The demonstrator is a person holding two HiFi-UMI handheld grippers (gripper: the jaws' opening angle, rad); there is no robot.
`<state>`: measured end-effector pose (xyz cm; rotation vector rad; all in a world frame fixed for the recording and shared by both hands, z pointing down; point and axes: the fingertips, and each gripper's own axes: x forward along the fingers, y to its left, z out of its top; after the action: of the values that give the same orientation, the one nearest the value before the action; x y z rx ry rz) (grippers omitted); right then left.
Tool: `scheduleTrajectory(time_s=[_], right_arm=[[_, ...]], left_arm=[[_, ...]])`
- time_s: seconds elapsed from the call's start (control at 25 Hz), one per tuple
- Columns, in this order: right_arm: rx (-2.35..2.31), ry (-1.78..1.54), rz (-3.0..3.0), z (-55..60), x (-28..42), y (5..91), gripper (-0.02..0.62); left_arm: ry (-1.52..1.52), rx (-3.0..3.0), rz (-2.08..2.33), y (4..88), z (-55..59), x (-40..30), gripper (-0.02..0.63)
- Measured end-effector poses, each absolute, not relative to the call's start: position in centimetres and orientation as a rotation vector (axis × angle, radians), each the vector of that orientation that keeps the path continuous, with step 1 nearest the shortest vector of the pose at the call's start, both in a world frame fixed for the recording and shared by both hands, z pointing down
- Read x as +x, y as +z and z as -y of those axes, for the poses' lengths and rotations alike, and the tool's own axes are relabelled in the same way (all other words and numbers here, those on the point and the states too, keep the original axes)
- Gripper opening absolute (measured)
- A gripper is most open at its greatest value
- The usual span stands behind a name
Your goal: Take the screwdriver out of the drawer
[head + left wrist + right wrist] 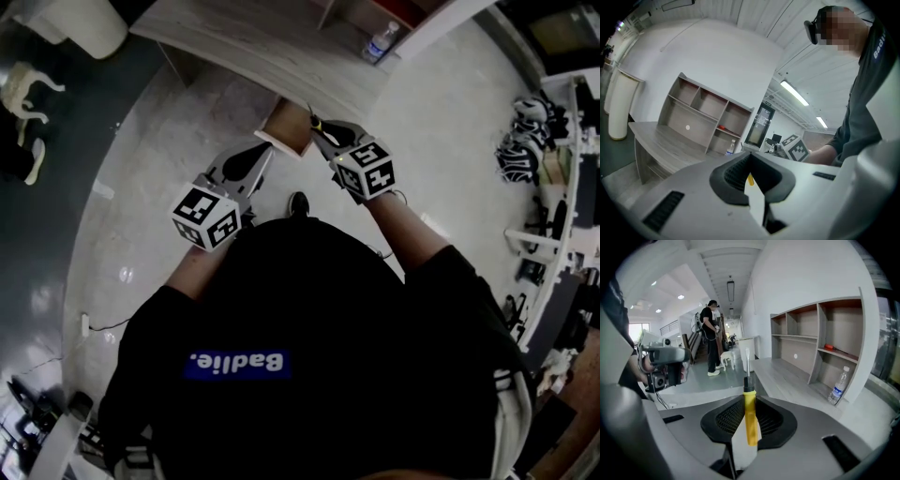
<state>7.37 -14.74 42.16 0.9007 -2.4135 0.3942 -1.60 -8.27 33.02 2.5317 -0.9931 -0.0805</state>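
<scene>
Looking down in the head view, the right gripper hangs at the edge of the open drawer. A yellow fleck of the screwdriver shows at its tip. The left gripper is just beside the drawer's other side.

In the left gripper view, the jaws are pressed together with nothing clearly held. A thin yellow sliver at the seam is too small to identify.

In the right gripper view, the jaws are clamped on the yellow handle. The handle stands upright between the pads, and the black collar and metal shaft stick out past the fingertips.

The pads seem to pinch only a narrow strip of the handle, so a quick swing could make the tool pivot or slide out. The long shaft could also knock the drawer's front edge.
</scene>
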Motion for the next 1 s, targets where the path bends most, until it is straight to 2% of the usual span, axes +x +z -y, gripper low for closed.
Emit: scheduleTrajectory(time_s=[1.0], right_arm=[[0.901,0.616,2.767,11.5,6.4,36.3,0.095]], left_arm=[[-0.041,2.546,0.927,33.1,8.1,-0.7,0.002]])
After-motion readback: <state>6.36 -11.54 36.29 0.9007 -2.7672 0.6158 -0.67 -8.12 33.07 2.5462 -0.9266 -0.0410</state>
